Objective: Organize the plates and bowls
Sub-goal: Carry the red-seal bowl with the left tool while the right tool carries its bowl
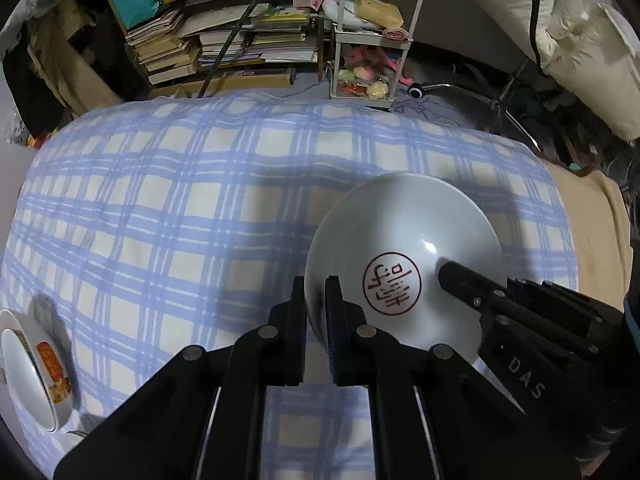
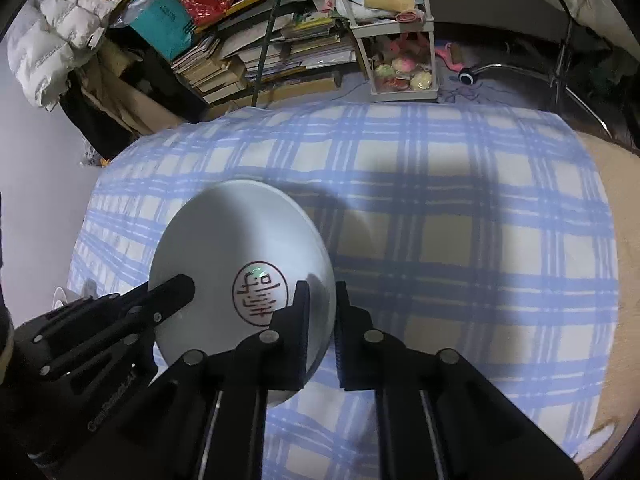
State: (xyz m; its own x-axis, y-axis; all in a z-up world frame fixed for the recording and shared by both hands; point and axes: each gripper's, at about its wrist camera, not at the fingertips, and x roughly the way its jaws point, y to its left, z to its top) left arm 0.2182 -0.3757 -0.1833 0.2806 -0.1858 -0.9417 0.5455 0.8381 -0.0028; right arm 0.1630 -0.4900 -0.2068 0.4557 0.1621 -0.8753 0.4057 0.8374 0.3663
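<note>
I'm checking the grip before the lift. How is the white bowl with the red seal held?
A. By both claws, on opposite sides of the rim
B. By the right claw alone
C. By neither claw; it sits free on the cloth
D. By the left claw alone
A: the left claw pinches the bowl at its left rim, and the right claw pinches the opposite rim, one finger inside and one outside each time.

bowl point(image 1: 400, 256) on cloth point(image 1: 180, 208) | plate point(image 1: 28, 368) far left, apart
</note>
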